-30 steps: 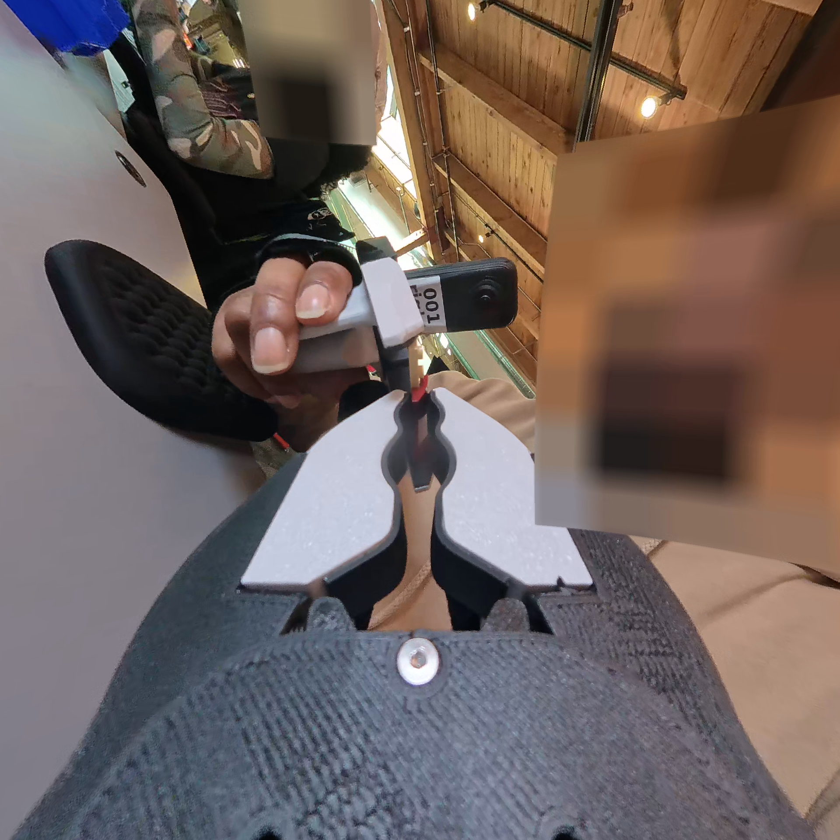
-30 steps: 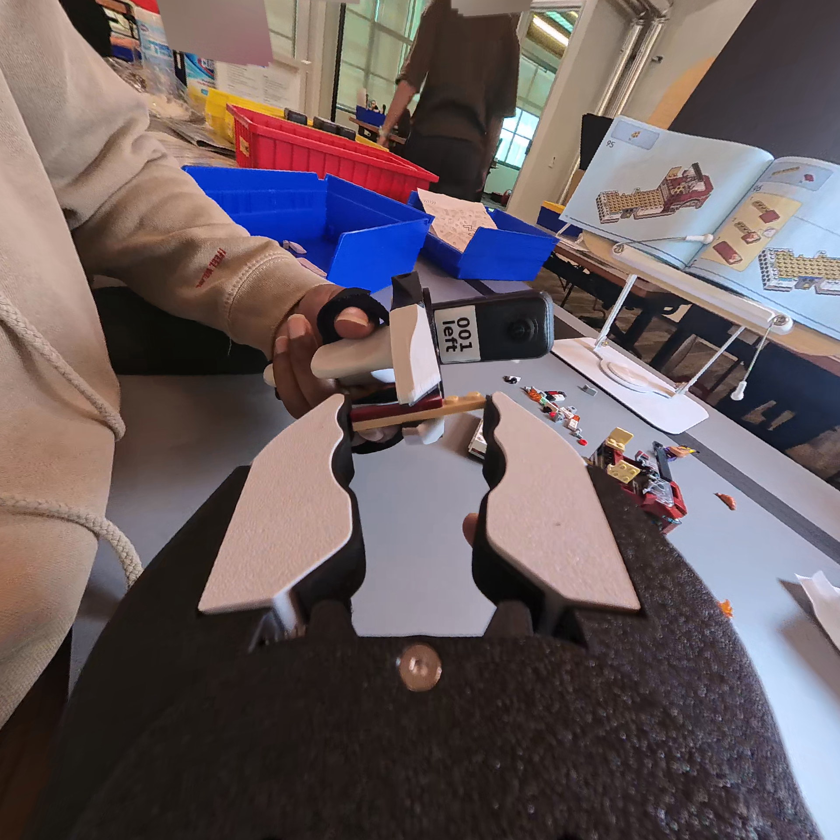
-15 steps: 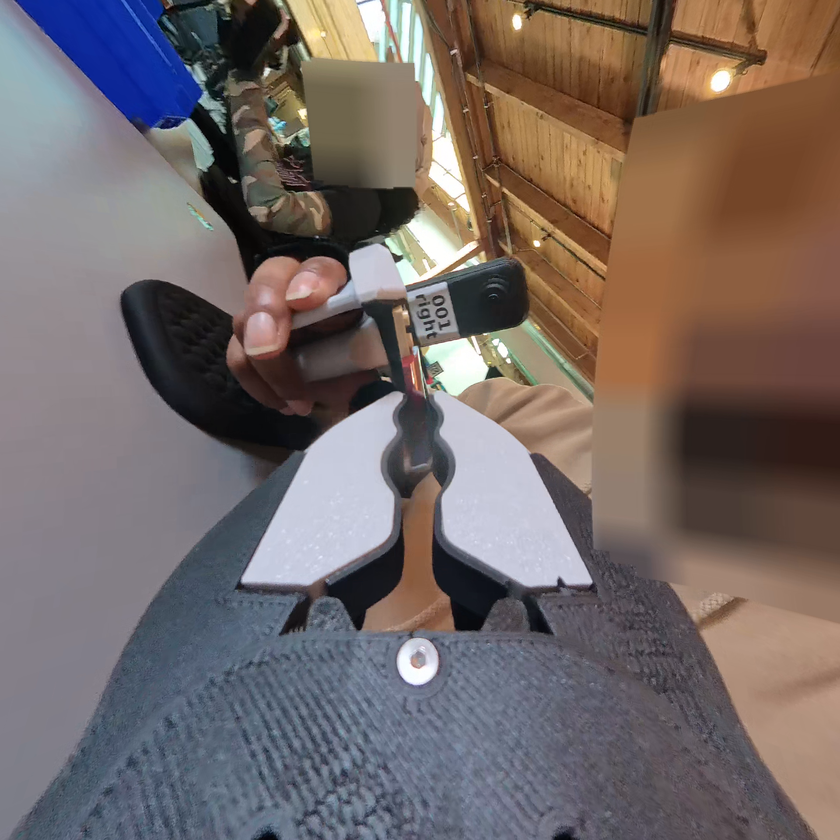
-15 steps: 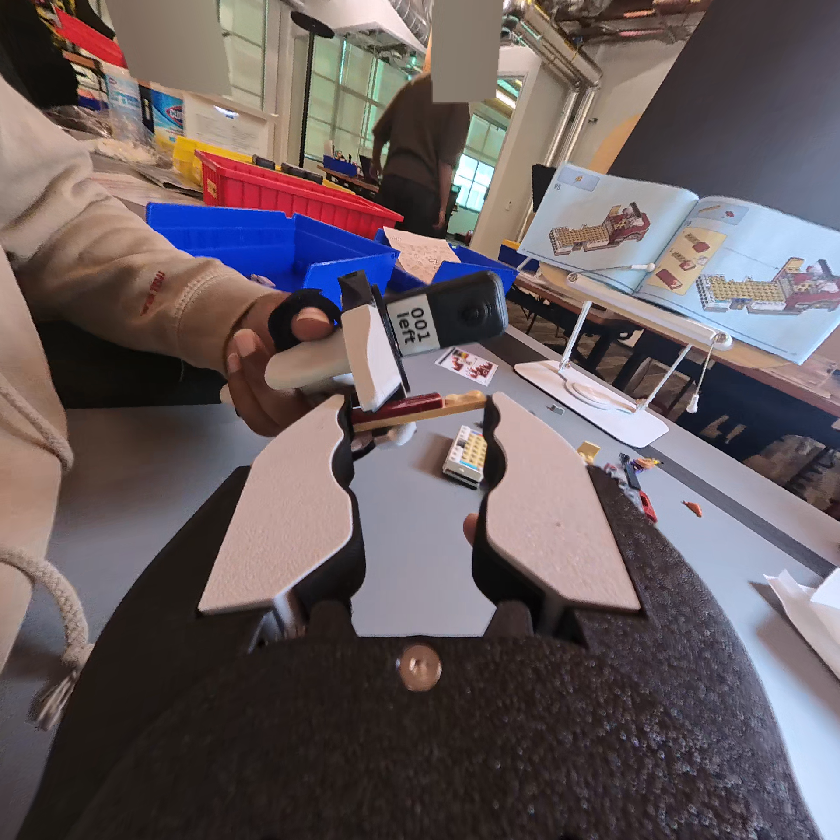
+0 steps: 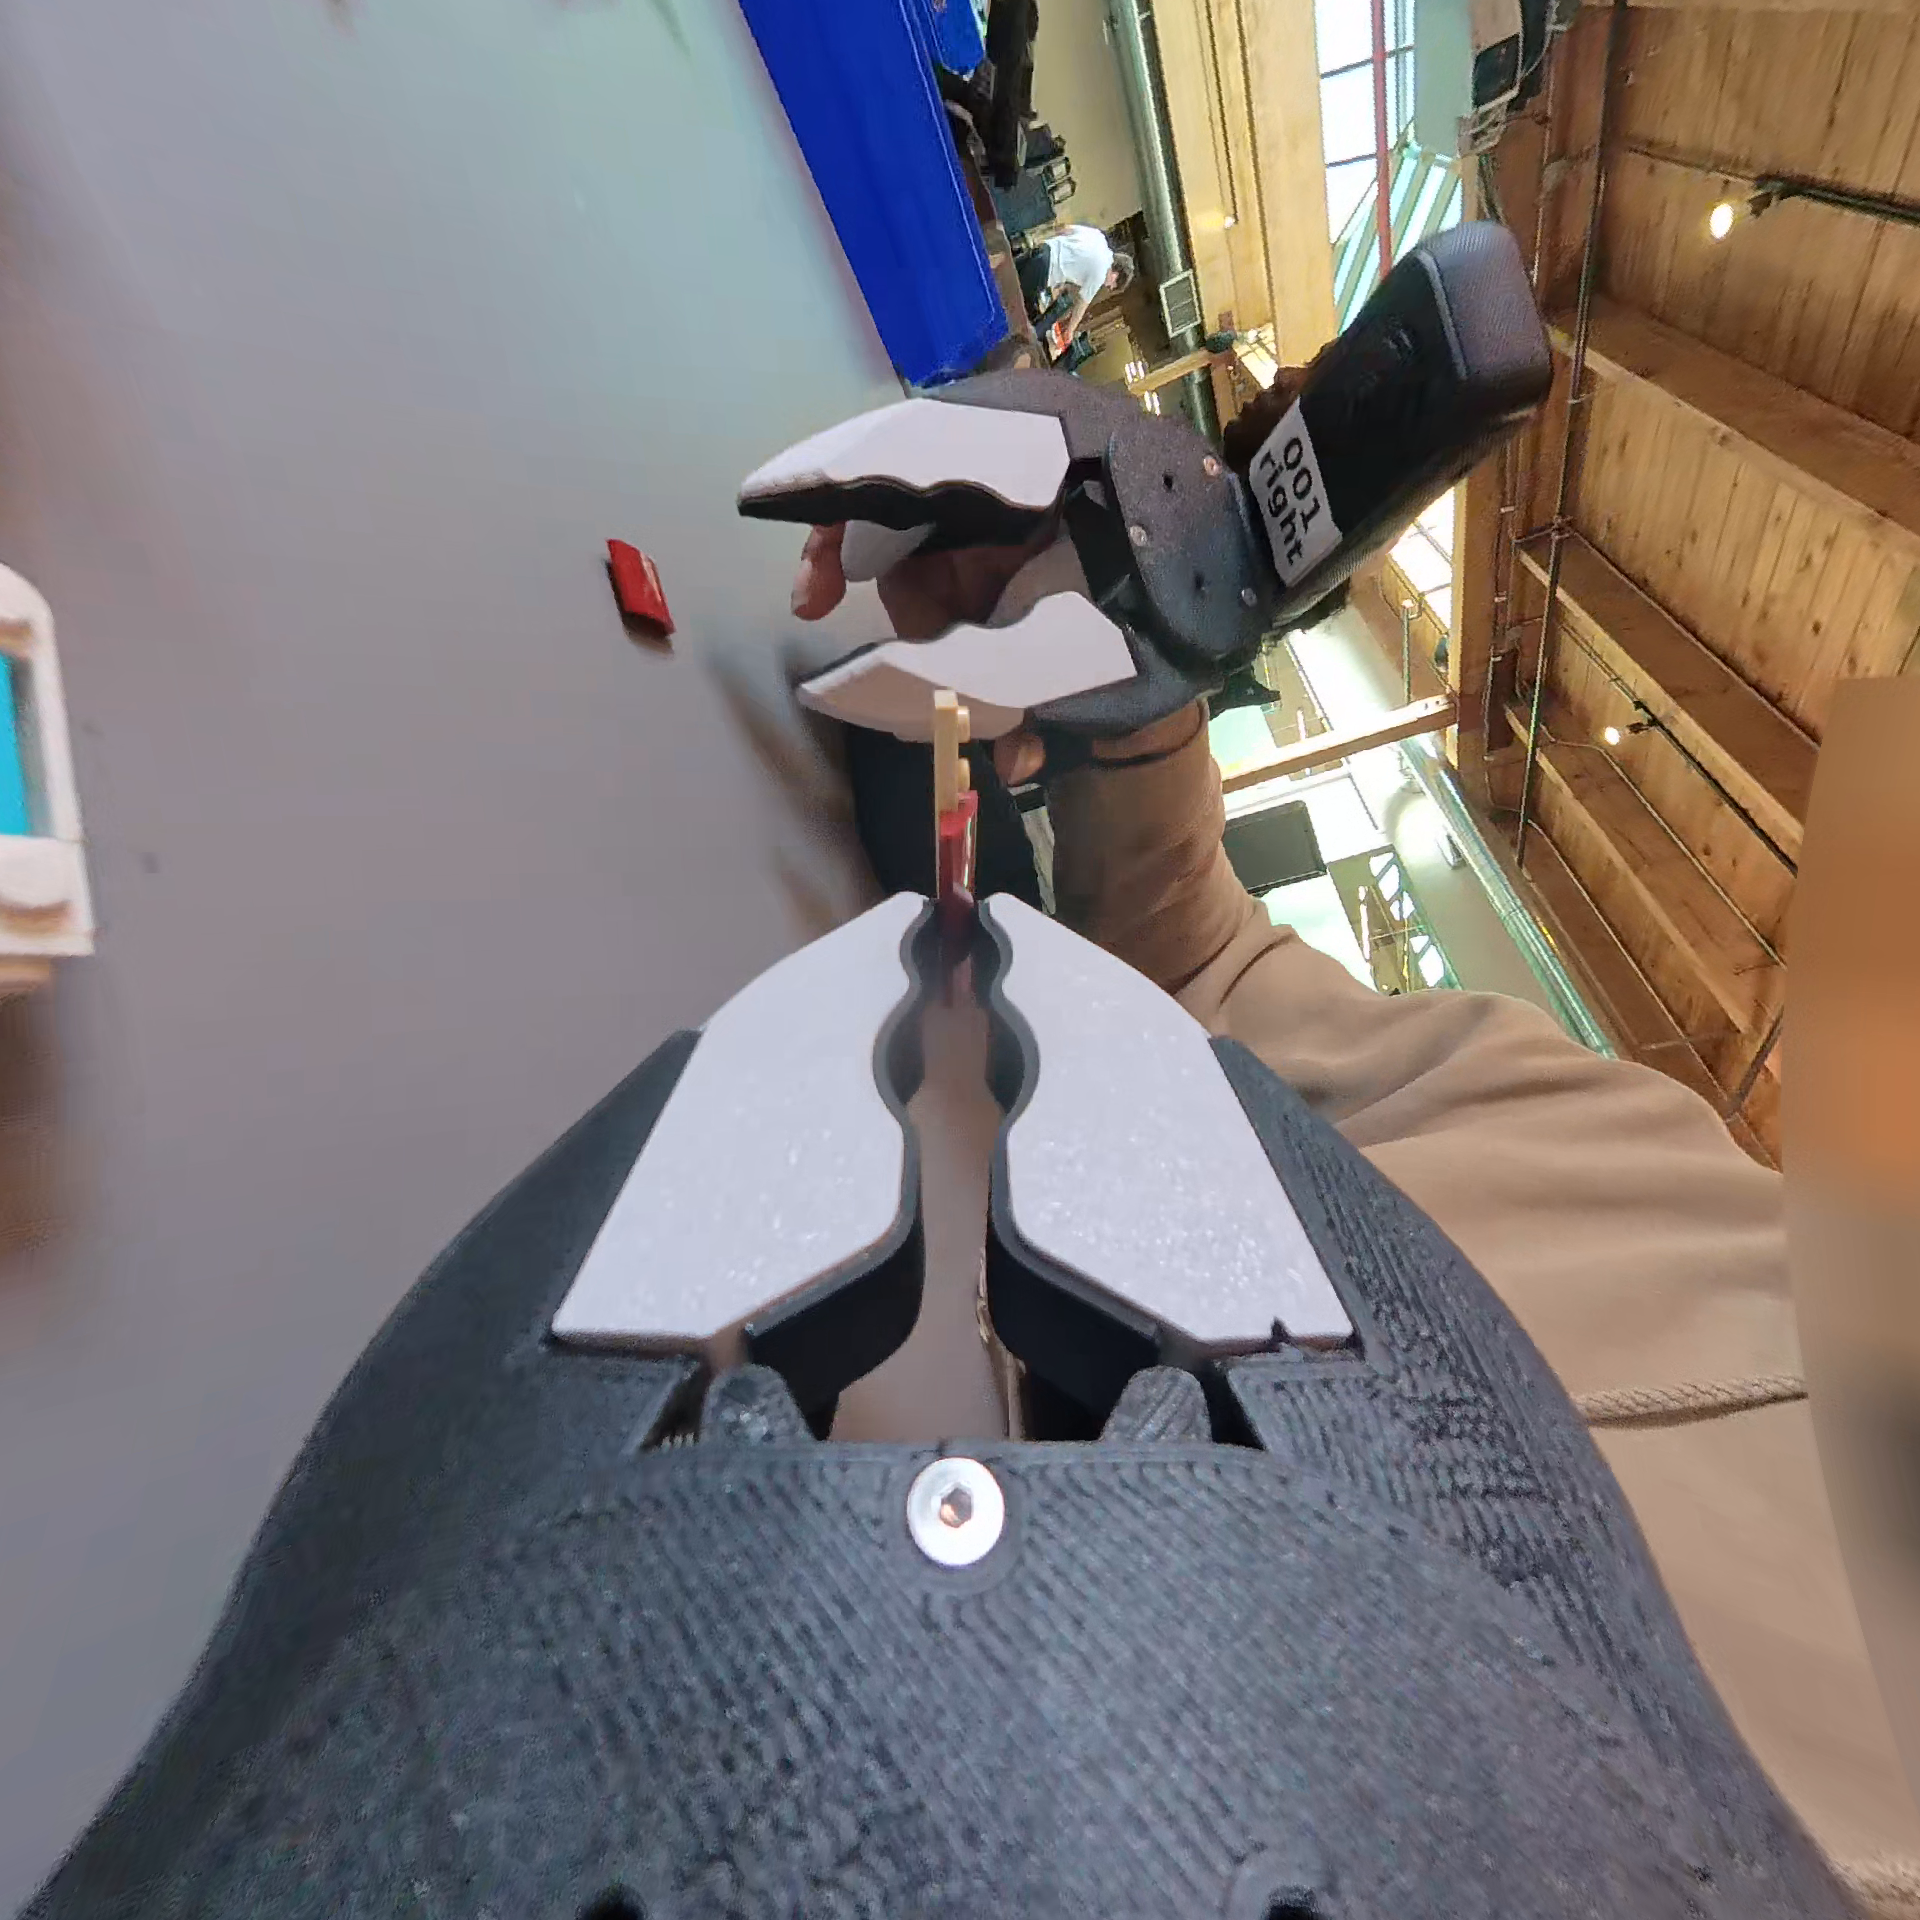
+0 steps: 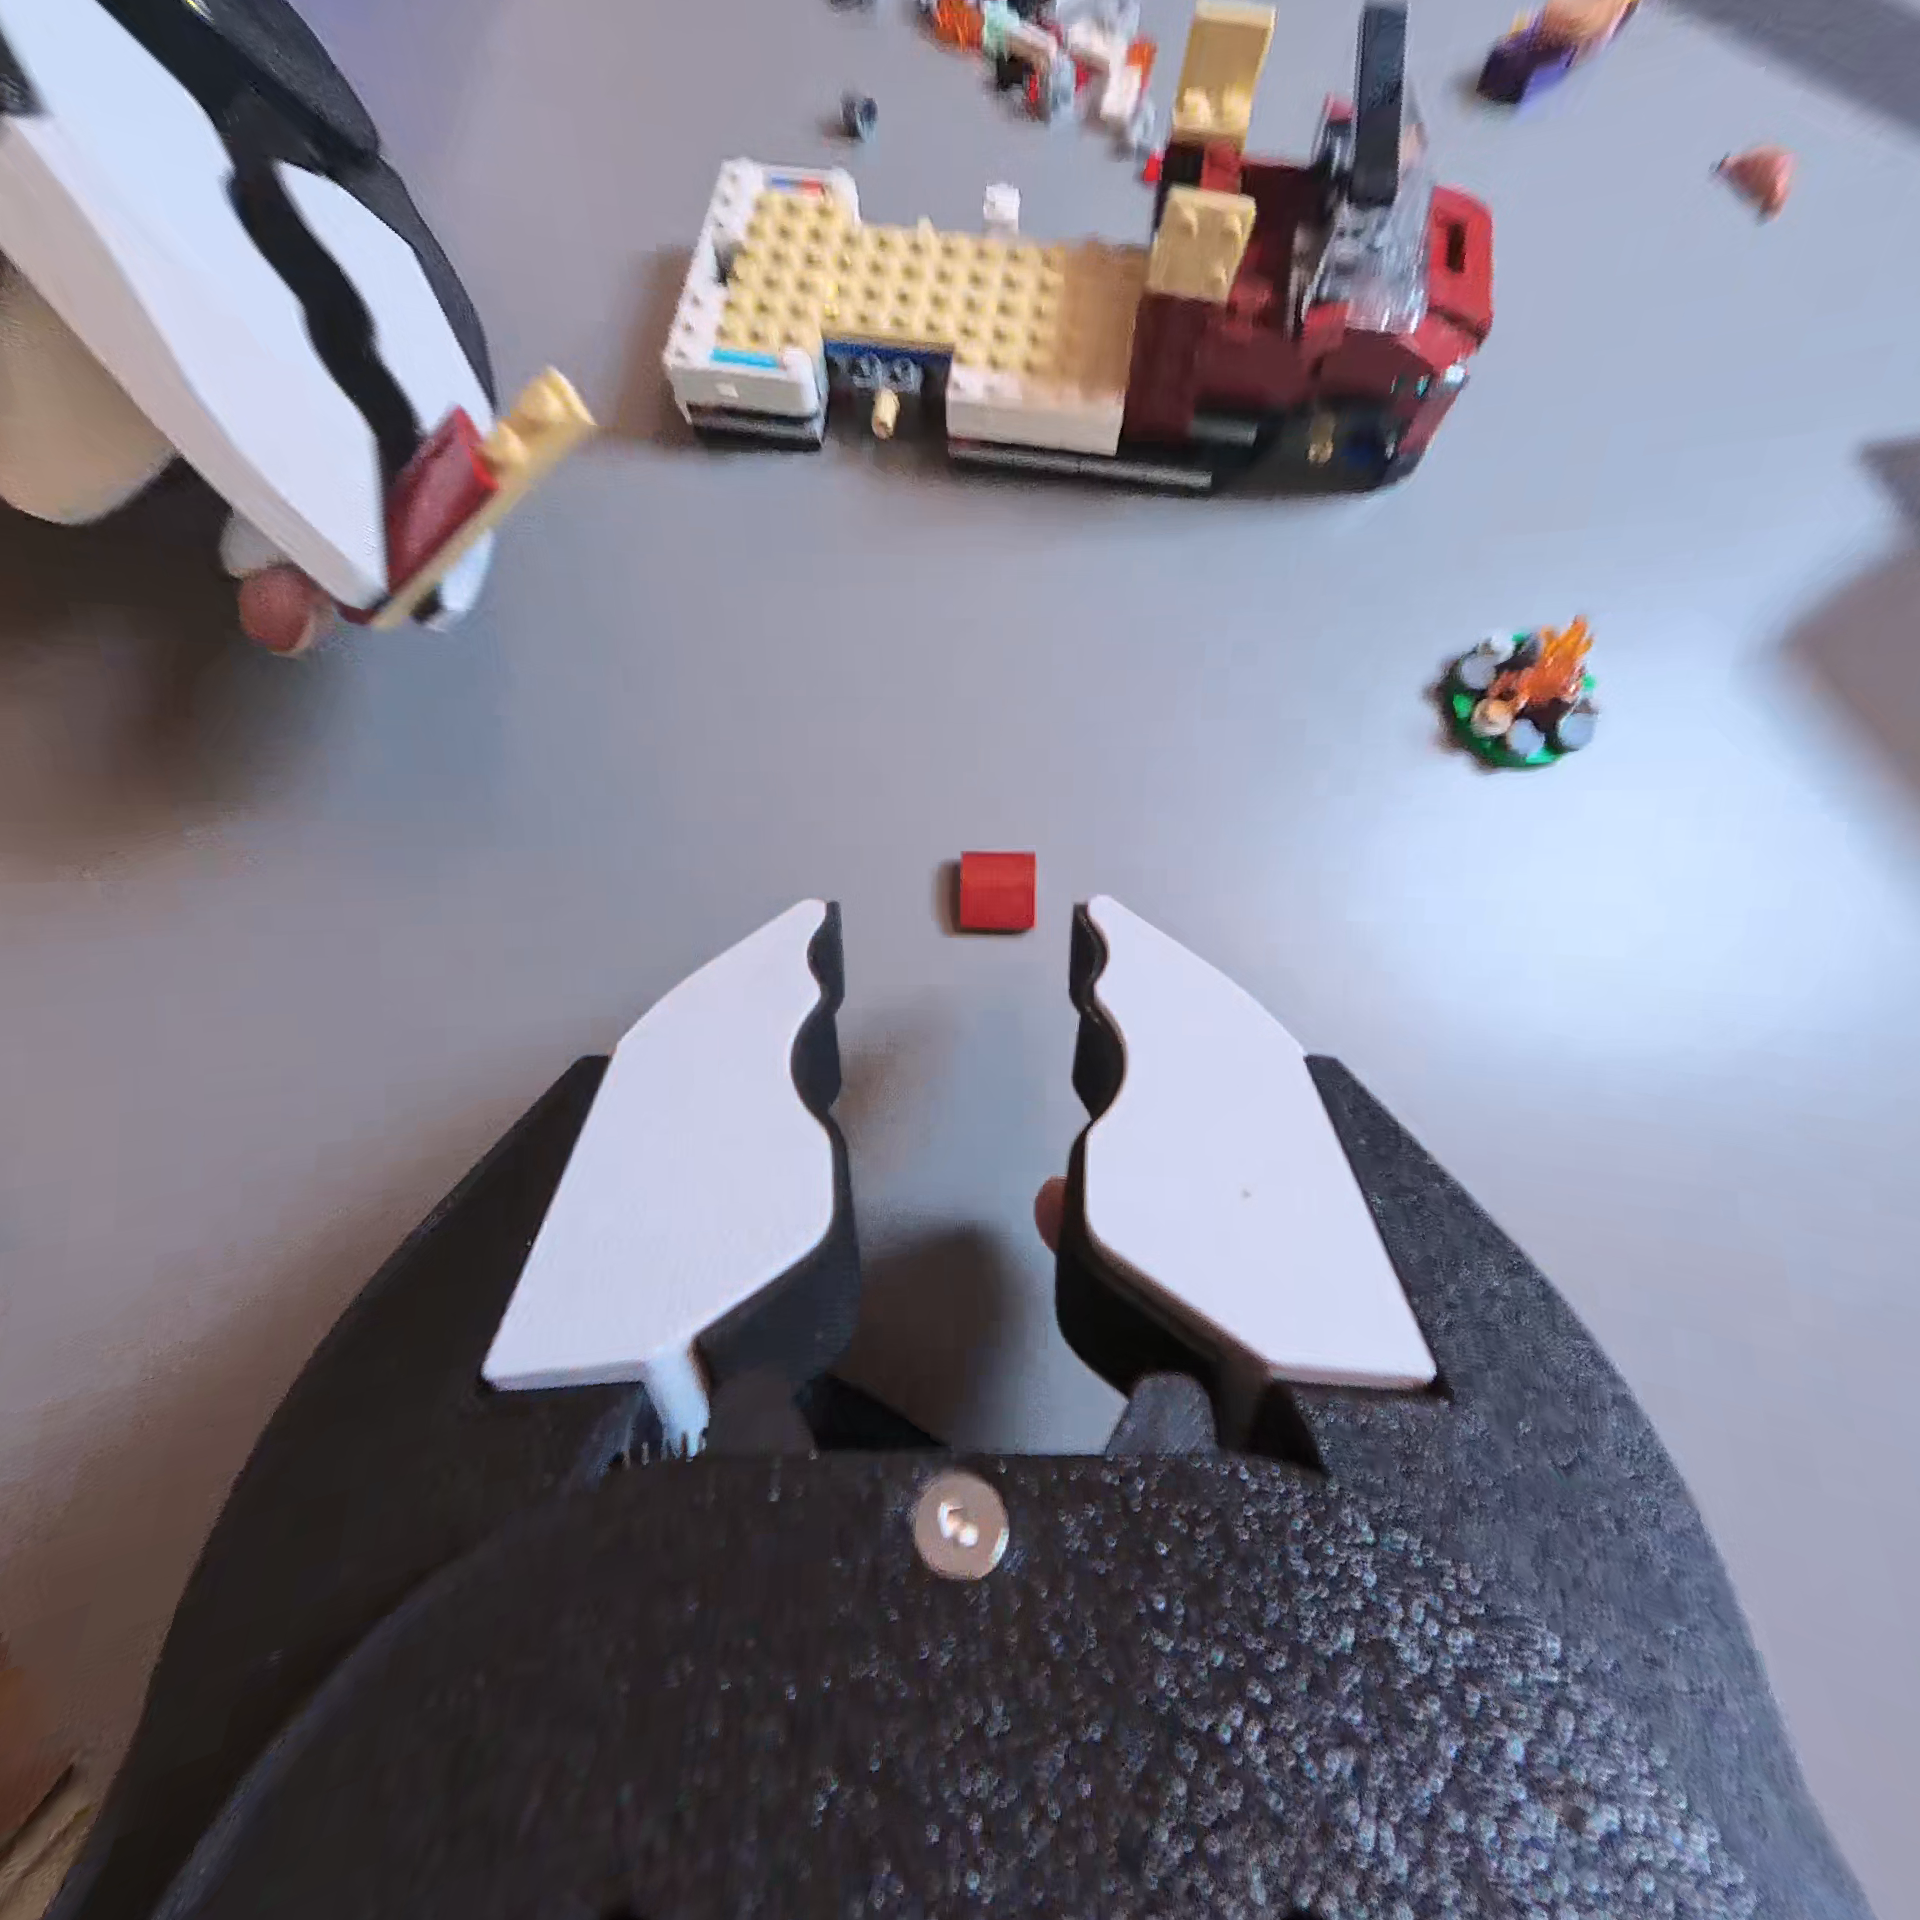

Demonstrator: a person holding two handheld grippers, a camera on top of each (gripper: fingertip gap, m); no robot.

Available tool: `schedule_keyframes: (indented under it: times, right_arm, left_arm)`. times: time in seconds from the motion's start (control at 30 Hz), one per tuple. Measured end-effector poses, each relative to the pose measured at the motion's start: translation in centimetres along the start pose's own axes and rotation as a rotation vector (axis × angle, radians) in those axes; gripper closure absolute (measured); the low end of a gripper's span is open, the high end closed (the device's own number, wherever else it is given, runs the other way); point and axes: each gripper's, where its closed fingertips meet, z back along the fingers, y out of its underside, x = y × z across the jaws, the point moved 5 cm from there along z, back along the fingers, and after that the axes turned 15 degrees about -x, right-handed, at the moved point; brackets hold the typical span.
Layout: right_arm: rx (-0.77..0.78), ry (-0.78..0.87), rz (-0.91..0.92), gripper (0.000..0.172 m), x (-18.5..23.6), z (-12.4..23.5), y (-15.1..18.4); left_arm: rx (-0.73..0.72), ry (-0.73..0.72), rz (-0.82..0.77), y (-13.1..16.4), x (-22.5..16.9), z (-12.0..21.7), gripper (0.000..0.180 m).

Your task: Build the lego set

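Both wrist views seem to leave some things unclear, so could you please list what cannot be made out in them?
- Loose bricks, right wrist view: cut by the top edge and blurred; kinds unreadable.
- Truck model, right wrist view: cab end smeared by blur.
- Held plate, left wrist view: seen edge-on, its rear end hidden between the left gripper jaws.
- White-and-teal thing, left wrist view: cut by the left edge.
- Red brick, left wrist view: blurred; top unclear.
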Motion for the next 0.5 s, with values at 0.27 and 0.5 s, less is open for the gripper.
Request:
schedule_keyframes:
  times: [0.27,0.5]
  right_arm:
    - [0.222,-0.045,0.064,0.139,-0.7,-2.2,0.6]
    - [0.322,-0.104,0.073,0.148,-0.9,-3.2,0.0]
  left_arm:
    - [0.03,-0.029,-0.003,0.9,0.8,-0.2,0.174]
    - [0.043,-0.028,0.001,1.0,1.1,-0.2,0.174]
